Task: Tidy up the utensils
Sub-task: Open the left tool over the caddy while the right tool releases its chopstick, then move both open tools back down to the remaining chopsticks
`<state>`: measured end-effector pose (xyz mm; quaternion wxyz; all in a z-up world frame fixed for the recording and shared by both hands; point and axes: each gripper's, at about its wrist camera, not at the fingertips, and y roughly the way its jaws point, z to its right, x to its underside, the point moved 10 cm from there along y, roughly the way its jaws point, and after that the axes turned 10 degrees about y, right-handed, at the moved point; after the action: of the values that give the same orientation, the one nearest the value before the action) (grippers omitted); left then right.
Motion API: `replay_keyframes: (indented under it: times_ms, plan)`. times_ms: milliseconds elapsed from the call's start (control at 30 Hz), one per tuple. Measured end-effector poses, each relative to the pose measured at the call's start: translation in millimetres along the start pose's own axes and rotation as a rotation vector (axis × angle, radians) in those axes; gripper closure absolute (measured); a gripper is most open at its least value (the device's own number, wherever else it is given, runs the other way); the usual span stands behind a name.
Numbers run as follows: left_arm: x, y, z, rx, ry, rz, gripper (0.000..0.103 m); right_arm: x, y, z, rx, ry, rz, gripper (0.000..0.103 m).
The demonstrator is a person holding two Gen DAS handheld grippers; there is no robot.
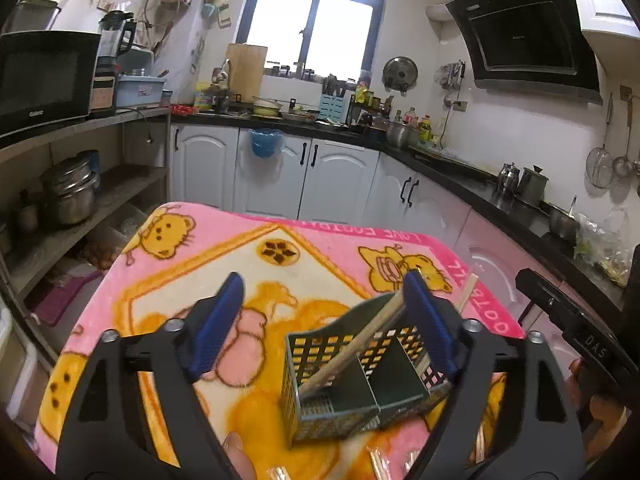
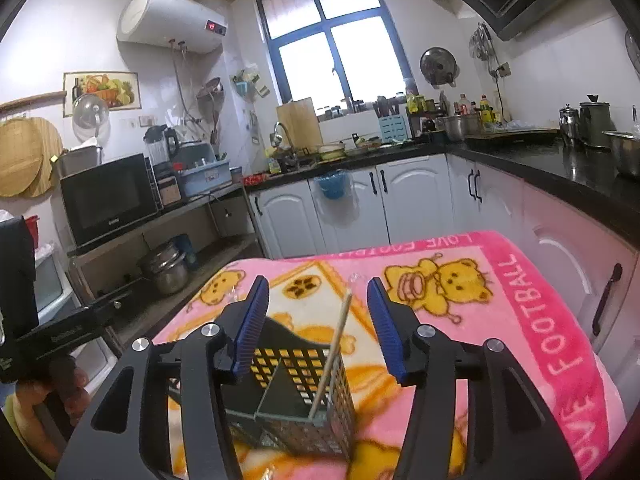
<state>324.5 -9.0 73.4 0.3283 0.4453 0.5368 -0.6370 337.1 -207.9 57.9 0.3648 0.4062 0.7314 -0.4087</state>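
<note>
A green perforated utensil caddy (image 1: 360, 380) with two compartments stands on the pink cartoon blanket (image 1: 180, 280). One wooden chopstick (image 1: 352, 348) leans inside its left compartment. My left gripper (image 1: 324, 320) is open above the blanket, its right finger over the caddy's right side. In the right wrist view the caddy (image 2: 296, 396) sits below my open right gripper (image 2: 316, 320), and the chopstick (image 2: 332, 348) stands up between the fingers, untouched. More chopsticks (image 1: 380, 466) lie on the blanket at the near edge.
The blanket covers a small table (image 2: 520, 320). White cabinets (image 1: 320, 176) and a black counter (image 2: 560, 160) with pots run behind and to the right. A shelf with a microwave (image 1: 40, 76) and steel pots (image 1: 72, 192) stands on the left.
</note>
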Motion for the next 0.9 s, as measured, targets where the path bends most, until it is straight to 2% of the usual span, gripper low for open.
replay_keyframes:
  times_ms: [233,300,900]
  plan:
    - [10,-14,6,0.018,-0.005,-0.004,0.017,15,-9,4,0.011,0.0,-0.041,0.05]
    - [13,-17,8,0.02,-0.001,-0.008,0.011,20,-12,5,0.01,0.002,-0.054,0.05]
    - [61,-27,11,0.023,0.002,-0.075,0.011,75,-31,-5,0.003,-0.056,-0.184,0.048]
